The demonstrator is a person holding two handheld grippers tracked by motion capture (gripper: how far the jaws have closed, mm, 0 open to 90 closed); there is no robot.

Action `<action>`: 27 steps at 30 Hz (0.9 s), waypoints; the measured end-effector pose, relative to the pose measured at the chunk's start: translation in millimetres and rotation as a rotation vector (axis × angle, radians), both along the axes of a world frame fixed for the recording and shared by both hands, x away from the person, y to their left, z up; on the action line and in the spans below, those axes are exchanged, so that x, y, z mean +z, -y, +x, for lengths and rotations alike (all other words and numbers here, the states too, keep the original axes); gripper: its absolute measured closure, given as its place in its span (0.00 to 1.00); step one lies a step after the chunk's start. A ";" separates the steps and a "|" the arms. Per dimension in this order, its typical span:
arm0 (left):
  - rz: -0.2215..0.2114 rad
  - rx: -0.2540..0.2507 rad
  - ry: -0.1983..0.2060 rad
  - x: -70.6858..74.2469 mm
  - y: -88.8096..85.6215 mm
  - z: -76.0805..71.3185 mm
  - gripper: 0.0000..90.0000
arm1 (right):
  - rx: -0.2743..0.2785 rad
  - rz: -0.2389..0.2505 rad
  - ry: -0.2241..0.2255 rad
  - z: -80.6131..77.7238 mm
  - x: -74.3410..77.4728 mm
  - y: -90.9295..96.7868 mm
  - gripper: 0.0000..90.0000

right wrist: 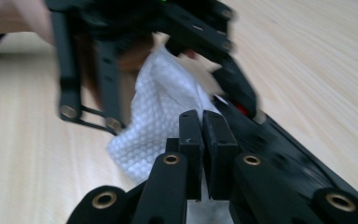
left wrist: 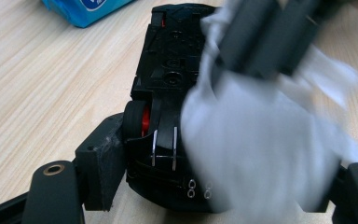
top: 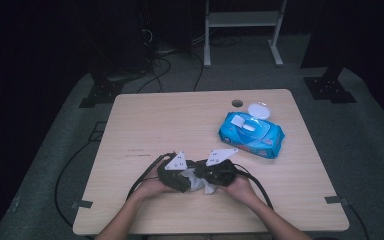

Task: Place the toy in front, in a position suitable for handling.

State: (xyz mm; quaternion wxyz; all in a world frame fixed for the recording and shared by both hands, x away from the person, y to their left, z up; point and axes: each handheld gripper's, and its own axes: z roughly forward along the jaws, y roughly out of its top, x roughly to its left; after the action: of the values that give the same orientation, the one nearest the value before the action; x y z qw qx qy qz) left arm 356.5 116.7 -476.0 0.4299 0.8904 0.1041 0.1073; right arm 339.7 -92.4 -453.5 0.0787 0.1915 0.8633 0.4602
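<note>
From the high view, we saw a person's two hands meet near the front edge of the light wooden counter (top: 145,125), the left tongs (top: 179,174) and right tongs (top: 215,171) drawn close together over a crumpled white wipe (top: 199,183). A blue pack of wet wipes (top: 251,134) lay well apart toward the counter's far right, its round white lid (top: 259,110) flipped open. A grommet hole (top: 237,103) sat just beyond the pack.

In the left gripper view, we looked along the left tongs' jaws, which stood apart on either side of a black device with red parts (left wrist: 168,84); whether they pressed on it we could not tell. The white wipe (left wrist: 261,144), blurred, draped over the device's right side, with the right tongs (left wrist: 268,39) upon it from above. A corner of the blue pack (left wrist: 86,9) showed at the top.

In the right gripper view, the right tongs (right wrist: 204,140) were clamped together on the dimpled white wipe (right wrist: 161,112), which lay against the black device (right wrist: 279,149) on the counter (right wrist: 317,60). The left tongs (right wrist: 107,51) loomed blurred behind.
</note>
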 end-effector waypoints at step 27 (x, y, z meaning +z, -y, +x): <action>-0.014 -0.015 0.011 1.7 0.7 -1.9 0.27 | -0.084 0.032 -0.059 8.8 -3.2 27.6 0.96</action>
State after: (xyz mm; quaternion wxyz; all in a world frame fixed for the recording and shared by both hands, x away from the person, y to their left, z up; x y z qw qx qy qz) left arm 354.6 116.0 -474.3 0.4374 0.8876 0.0956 0.1081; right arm 348.6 -120.1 -456.6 0.0693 0.2423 0.8489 0.4646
